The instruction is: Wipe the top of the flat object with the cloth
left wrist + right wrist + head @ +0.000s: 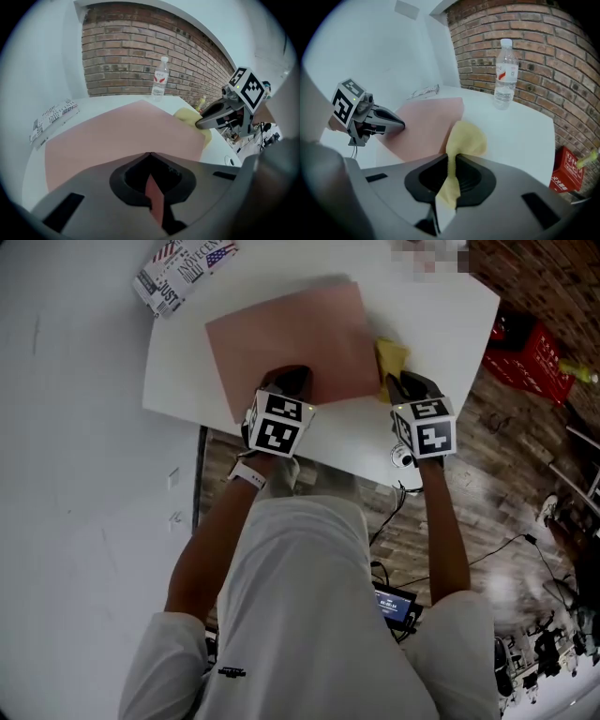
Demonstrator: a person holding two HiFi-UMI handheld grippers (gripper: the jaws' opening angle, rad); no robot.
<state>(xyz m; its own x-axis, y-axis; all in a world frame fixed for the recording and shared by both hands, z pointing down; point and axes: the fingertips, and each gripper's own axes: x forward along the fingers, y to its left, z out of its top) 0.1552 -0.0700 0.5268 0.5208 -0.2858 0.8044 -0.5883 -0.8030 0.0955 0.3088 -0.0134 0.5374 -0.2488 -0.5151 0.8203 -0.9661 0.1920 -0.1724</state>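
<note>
Now; arms forward; left gripper fingers pinch pink sheet; right gripper fingers clamp yellow cloth

1. We see bright, even light over the white surface, which reads almost washed out in the head view.
2. Shadows on the surface are soft. A thin grey band runs along the far edge of the flat object.
3. The floor beside the surface is dimmer, with a pale patch of glare, and it smears towards that picture's edge.
4. Both gripper views are round fisheye pictures with black corners. The brick wall behind the surface bows.
5. Close to each lens the jaws are dark, shaded and soft. The cloth blurs there too, while the bottle at the back of the surface is sharp.
</note>
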